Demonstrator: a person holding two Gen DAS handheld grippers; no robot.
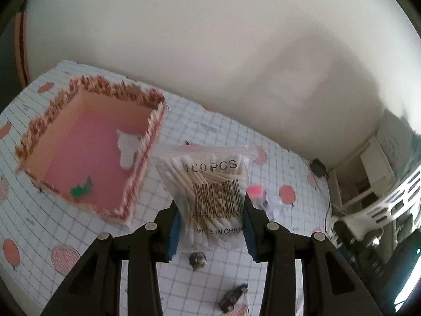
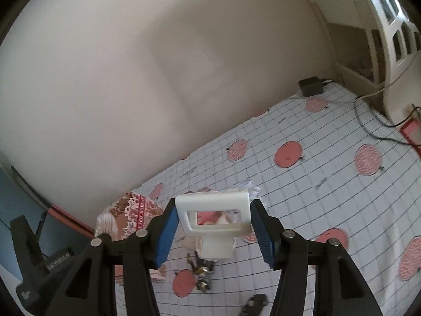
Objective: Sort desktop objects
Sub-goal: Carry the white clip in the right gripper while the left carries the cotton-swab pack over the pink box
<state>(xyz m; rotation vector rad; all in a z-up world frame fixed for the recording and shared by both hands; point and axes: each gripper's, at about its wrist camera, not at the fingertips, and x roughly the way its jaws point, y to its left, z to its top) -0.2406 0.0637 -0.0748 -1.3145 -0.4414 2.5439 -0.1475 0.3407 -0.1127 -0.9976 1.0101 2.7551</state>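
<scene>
Worktop (image 1: 215,137) under checked cloth with pink fruit print, against pale wall. Pink box (image 1: 89,152) with red-patterned rim sits open at left, white scrap and green bit inside. Left gripper (image 1: 210,226) clamped on bag of cotton swabs (image 1: 210,187), blue pads pressing both sides, bag lifted clear of cloth, just right of box. Right gripper (image 2: 214,234) pinching white plastic clip (image 2: 214,218) by its looped handle, held above cloth. Small dark toy car (image 1: 234,296) and crumpled wrapper (image 1: 197,259) lie on cloth below bag.
</scene>
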